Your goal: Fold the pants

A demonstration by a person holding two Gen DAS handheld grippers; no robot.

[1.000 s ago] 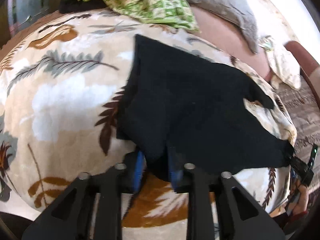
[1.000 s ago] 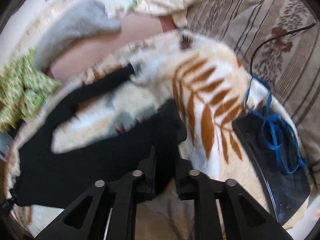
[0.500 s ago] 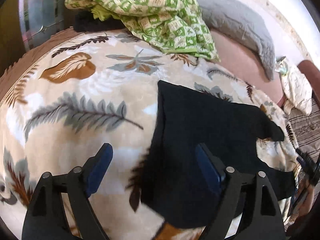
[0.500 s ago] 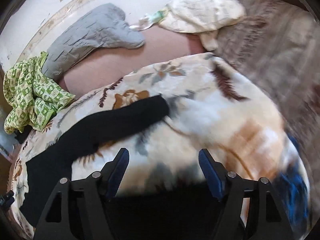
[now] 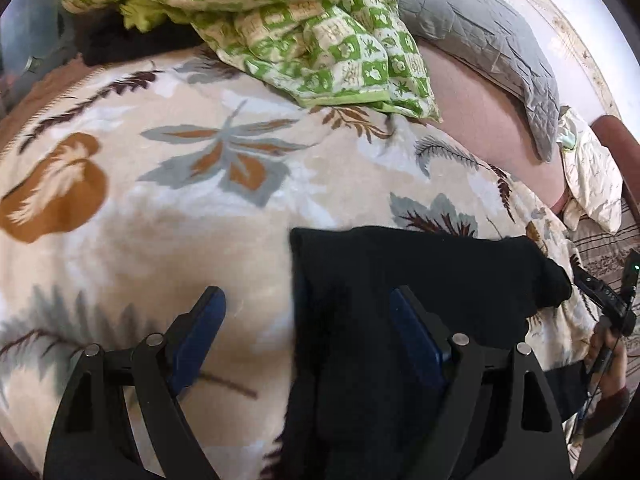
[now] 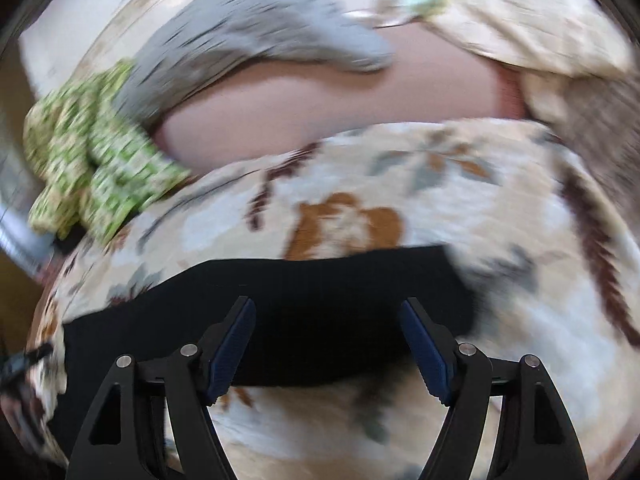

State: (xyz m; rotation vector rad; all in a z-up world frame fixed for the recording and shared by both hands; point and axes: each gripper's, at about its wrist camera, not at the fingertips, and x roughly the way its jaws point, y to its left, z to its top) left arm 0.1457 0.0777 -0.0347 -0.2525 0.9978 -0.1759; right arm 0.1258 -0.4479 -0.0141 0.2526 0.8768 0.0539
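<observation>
Black pants [image 5: 400,300] lay folded on the leaf-print blanket [image 5: 160,220] covering the bed. Both the left hand-held gripper [image 5: 306,320] and right hand-held gripper [image 6: 326,336] hovered spread and empty above them. Regrasping only the top layer might undo the fold.

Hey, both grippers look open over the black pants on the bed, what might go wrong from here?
1. The black pants lie on a plush leaf-print blanket; a low pinch by the left gripper may catch blanket too.
2. The right gripper view is blurred; it may close on the wrong spot.
3. The green checked cloth lies nearby and could snag.
</observation>
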